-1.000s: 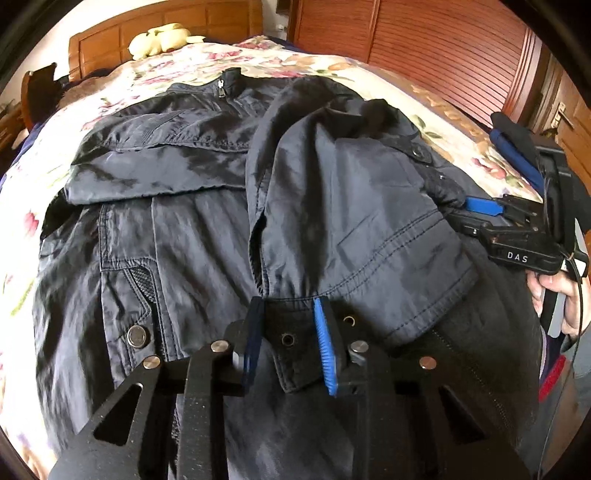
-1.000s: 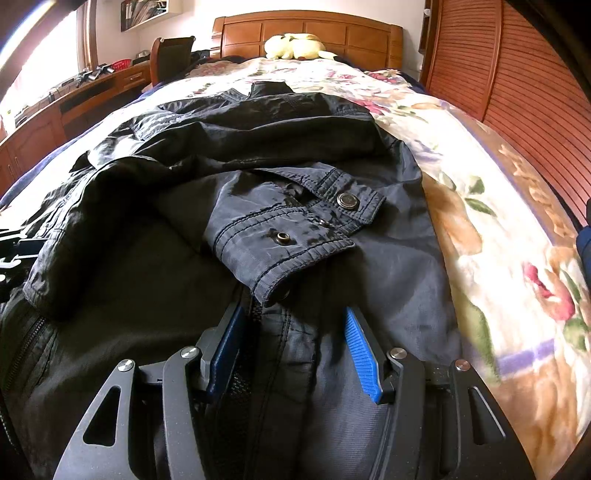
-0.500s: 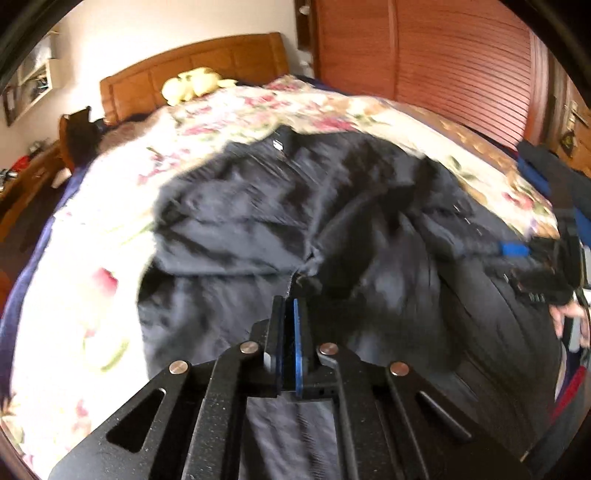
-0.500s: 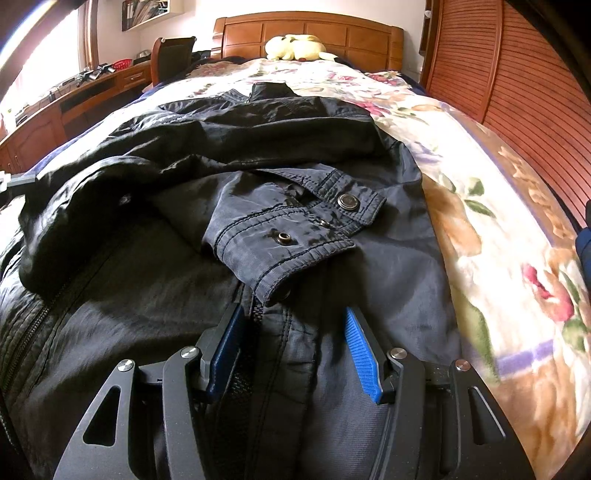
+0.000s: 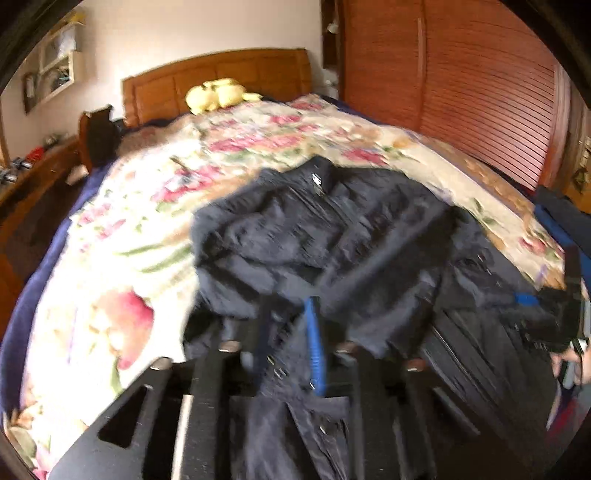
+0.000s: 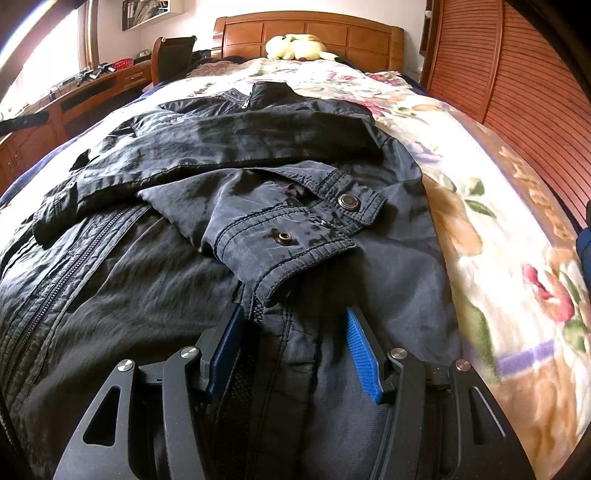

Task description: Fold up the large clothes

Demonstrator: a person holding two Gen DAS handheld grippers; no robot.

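Note:
A dark navy jacket (image 6: 155, 266) lies on the floral bedspread (image 6: 498, 229), collar toward the headboard, both sleeves folded across the chest. One cuff with snap buttons (image 6: 295, 232) rests just beyond my right gripper (image 6: 295, 347), which is open, low over the jacket's lower front by the zipper. In the blurred left wrist view the jacket (image 5: 325, 236) lies ahead; my left gripper (image 5: 288, 347) is open with jacket fabric between and under its fingers. The right gripper (image 5: 543, 314) shows at the right edge there.
A wooden headboard (image 6: 306, 33) with a yellow plush toy (image 6: 299, 46) is at the far end. A slatted wooden wardrobe (image 6: 517, 81) runs along the right side. A desk and chair (image 6: 110, 85) stand left of the bed.
My left gripper shut on the sleeve, carried it left across the jacket, and has now opened. The sleeve now lies flatter over the chest. The right gripper has not moved.

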